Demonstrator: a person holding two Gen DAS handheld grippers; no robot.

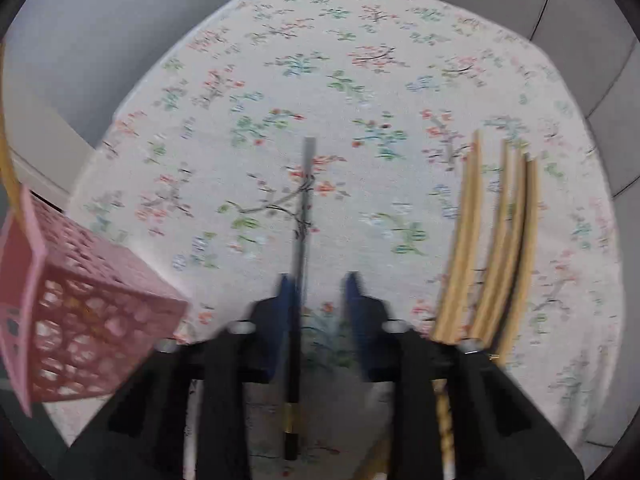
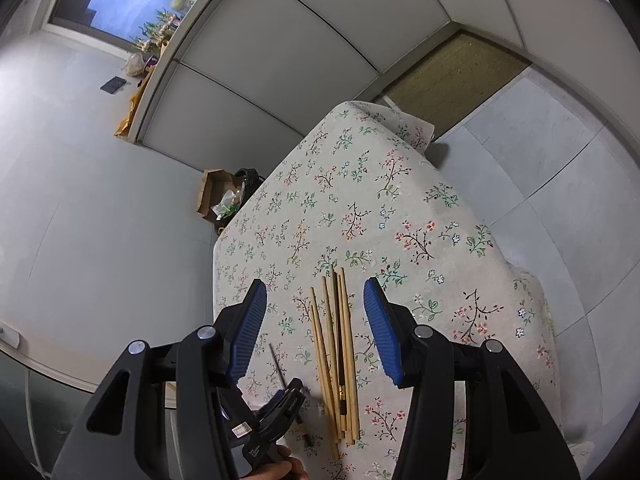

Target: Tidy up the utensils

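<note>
In the left wrist view a dark chopstick (image 1: 302, 220) with a gold band lies lengthwise between the fingers of my left gripper (image 1: 320, 290). It rests against the left pad (image 1: 287, 300), and a gap separates it from the right pad, so the jaws stand open. Several wooden chopsticks (image 1: 500, 240) lie to the right, and a pink perforated basket (image 1: 80, 320) stands at the left. In the right wrist view my right gripper (image 2: 316, 332) hangs open above the wooden chopsticks (image 2: 330, 356), which include a second dark chopstick (image 2: 341, 344). The left gripper (image 2: 286, 398) sits at lower left of that bundle.
A floral tablecloth (image 2: 360, 208) covers the table, whose edges drop off at the left and right. On the floor beyond the far corner are a cardboard box (image 2: 214, 194) and a dark bin. A person's hand (image 2: 280, 472) shows at the bottom.
</note>
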